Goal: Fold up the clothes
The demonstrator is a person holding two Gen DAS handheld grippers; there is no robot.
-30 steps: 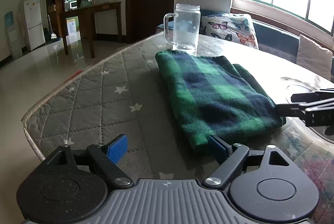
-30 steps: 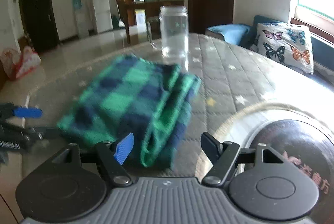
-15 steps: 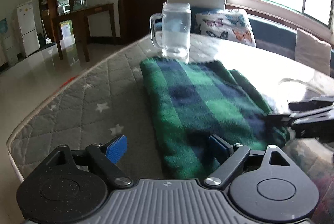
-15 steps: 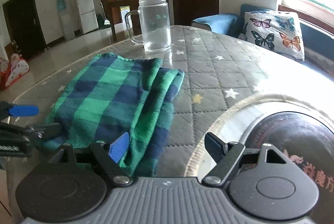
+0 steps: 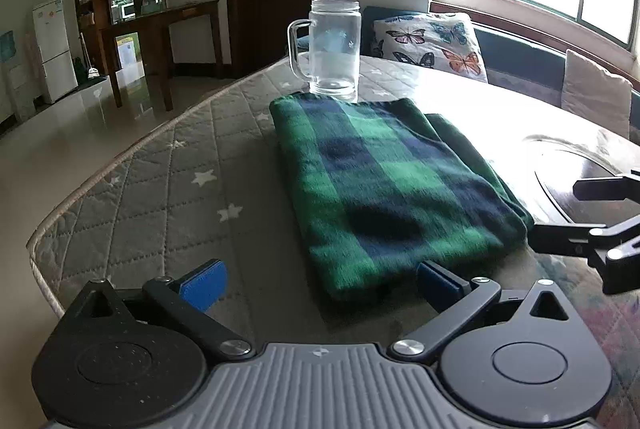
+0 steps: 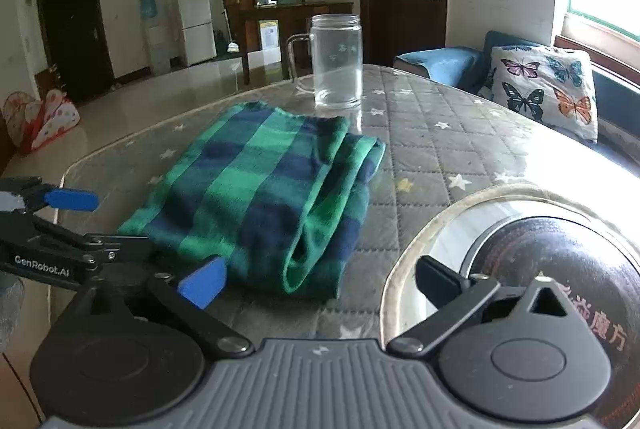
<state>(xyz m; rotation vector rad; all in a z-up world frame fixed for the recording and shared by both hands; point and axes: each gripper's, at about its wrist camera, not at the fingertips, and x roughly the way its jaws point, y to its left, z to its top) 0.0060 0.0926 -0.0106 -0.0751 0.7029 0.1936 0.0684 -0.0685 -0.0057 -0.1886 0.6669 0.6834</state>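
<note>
A green and navy plaid cloth (image 5: 384,185) lies folded flat on the quilted star-print table cover (image 5: 168,181); it also shows in the right wrist view (image 6: 264,197), its layered edges facing the camera. My left gripper (image 5: 320,281) is open and empty just short of the cloth's near edge. My right gripper (image 6: 320,279) is open and empty at the cloth's near corner. The right gripper shows at the right edge of the left wrist view (image 5: 576,217), and the left gripper at the left edge of the right wrist view (image 6: 80,221).
A clear glass mug (image 5: 334,49) stands just behind the cloth, also in the right wrist view (image 6: 336,61). A dark round glass turntable (image 6: 540,269) sits to the right. The table's curved edge (image 5: 100,181) runs on the left. Butterfly cushion (image 5: 432,41) on a sofa behind.
Both grippers have drawn back slightly from the cloth and the views have steadied. The right gripper's fingers, shut at the cloth's corner earlier, now stand open. The cloth lies still.
</note>
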